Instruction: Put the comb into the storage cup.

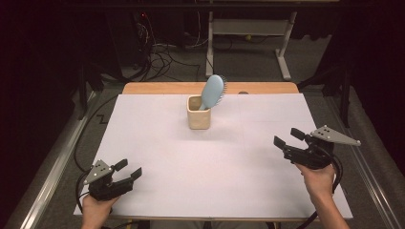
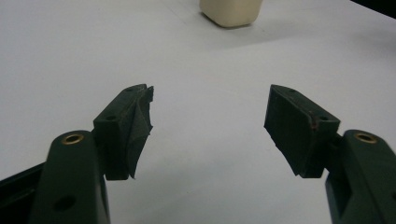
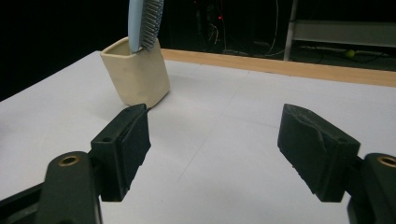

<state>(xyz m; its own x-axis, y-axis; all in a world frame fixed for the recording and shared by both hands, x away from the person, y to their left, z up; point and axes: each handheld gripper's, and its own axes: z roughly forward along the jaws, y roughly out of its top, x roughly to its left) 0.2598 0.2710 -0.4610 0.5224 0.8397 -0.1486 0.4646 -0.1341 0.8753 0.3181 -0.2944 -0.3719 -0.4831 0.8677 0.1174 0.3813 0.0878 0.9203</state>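
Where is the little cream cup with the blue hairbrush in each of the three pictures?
High view: the cup stands at the middle of the far half of the white table, the hairbrush leaning out of it.
Left gripper view: the cup's bottom is at the top edge, right of centre.
Right gripper view: the cup is upper left, beyond the jaws, with the hairbrush in it.
Shared landmark: the white table.

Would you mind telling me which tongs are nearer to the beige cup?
Right. The right tongs sit off the beige cup's right side; the left tongs rest farther off, at the near-left corner.
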